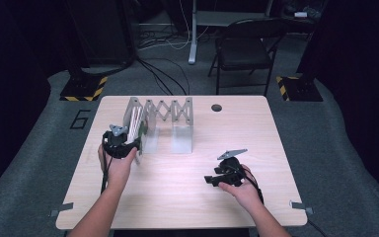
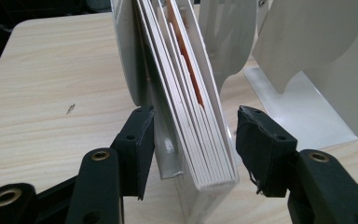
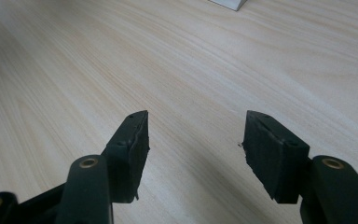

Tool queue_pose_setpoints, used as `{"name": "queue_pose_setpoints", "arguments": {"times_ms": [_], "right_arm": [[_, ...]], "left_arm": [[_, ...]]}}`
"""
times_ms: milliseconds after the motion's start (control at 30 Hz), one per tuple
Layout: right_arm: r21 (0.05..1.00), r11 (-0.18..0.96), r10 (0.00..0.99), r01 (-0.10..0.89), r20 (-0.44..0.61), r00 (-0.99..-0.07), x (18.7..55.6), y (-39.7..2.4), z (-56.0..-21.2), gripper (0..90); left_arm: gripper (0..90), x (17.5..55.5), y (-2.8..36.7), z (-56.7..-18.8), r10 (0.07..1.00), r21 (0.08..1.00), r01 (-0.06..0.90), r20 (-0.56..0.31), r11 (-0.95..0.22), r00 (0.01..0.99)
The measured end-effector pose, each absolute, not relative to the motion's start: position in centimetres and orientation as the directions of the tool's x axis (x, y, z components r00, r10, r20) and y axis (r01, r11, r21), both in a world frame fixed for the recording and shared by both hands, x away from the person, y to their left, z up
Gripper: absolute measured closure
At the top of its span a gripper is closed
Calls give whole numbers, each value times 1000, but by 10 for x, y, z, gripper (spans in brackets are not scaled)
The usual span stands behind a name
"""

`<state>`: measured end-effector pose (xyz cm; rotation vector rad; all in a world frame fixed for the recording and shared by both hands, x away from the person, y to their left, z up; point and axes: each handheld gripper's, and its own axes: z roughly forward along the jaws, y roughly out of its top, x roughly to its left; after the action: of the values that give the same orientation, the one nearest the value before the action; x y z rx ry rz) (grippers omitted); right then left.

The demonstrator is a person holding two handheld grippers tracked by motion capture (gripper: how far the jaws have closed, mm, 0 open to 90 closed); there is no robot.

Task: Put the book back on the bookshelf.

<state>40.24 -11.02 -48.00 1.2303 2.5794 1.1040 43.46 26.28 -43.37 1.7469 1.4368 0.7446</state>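
A grey accordion file rack [image 1: 170, 112] stands at the back left of the wooden table [image 1: 177, 197]. Several thin white booklets [image 1: 139, 126] stand upright in its leftmost slot. My left gripper [image 1: 132, 144] reaches that slot from the near side. In the left gripper view its jaws straddle the near end of the booklets [image 2: 186, 93] and a rack plate [image 2: 128, 51]; the left pad [image 2: 142, 140] sits close beside the plate, and a gap separates the right pad [image 2: 256, 140] from the stack. The left gripper [image 2: 193, 137] is open. My right gripper [image 1: 211, 178] rests low over bare table at the front right. The right gripper [image 3: 196, 140] is open with nothing between its jaws.
Two more rack dividers [image 2: 307, 60] stand to the right of the booklets. A dark round hole [image 1: 216, 107] sits near the table's far edge. Beyond the table stands a folding chair [image 1: 246, 47], and cables lie on the floor there.
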Motion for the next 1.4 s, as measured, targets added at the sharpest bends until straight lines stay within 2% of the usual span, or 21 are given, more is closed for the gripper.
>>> {"name": "queue_pose_setpoints", "arguments": {"times_ms": [667, 1400], "right_arm": [[636, 421, 703, 647, 222, -676, 402, -104, -479, 396], [634, 422, 704, 648, 221, -675, 403, -104, -479, 394]], "left_arm": [[450, 405, 287, -430, 973, 836, 539, -30, -101, 230], [441, 367, 287, -428, 939, 825, 541, -41, -161, 342]]}}
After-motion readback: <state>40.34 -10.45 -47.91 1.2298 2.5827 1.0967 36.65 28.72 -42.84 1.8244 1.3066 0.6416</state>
